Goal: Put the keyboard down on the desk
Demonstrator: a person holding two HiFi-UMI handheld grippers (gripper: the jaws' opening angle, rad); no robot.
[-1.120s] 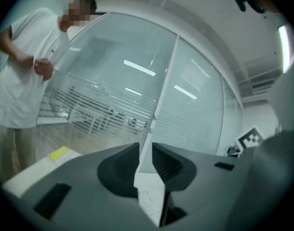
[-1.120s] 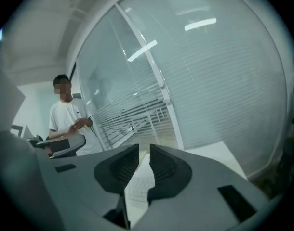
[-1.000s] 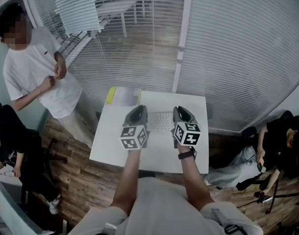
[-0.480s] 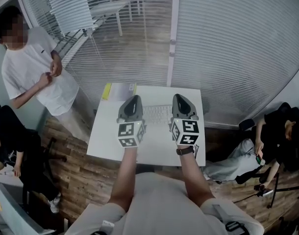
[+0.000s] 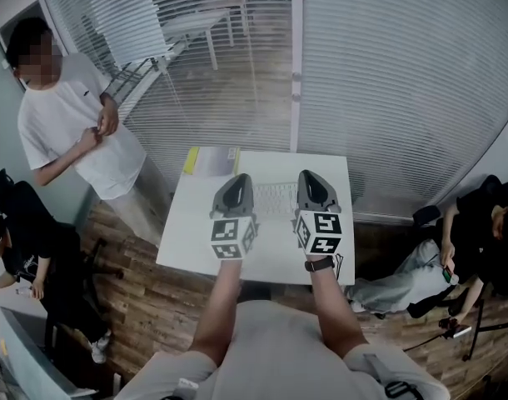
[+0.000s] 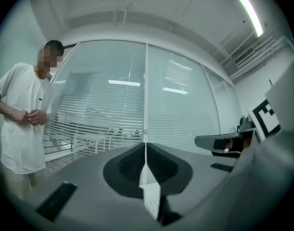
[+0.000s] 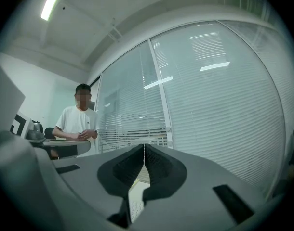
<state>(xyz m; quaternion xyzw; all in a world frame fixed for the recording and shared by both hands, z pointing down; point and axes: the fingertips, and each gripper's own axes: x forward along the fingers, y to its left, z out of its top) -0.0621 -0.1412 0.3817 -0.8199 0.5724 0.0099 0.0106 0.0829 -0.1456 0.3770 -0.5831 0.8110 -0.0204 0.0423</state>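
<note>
The white keyboard (image 5: 276, 200) lies flat on the white desk (image 5: 187, 240), between my two grippers. In the head view my left gripper (image 5: 235, 183) hovers at the keyboard's left end and my right gripper (image 5: 314, 180) at its right end. Both are shut with nothing between the jaws. The left gripper view has my left gripper (image 6: 145, 159) with its pads pressed together, and a sliver of the keyboard (image 6: 152, 206) below them. My right gripper (image 7: 145, 160) in its own view is likewise shut and points level at the glass wall.
A grey folder with a yellow edge (image 5: 211, 162) lies at the desk's back left corner. A person in a white shirt (image 5: 71, 132) stands left of the desk. A glass wall with blinds (image 5: 387, 82) runs behind it. Seated people are at the left (image 5: 29, 248) and right (image 5: 479, 240).
Both grippers have lifted a little and drawn slightly back from the keyboard, which stays flat on the desk. The head view has shifted.
</note>
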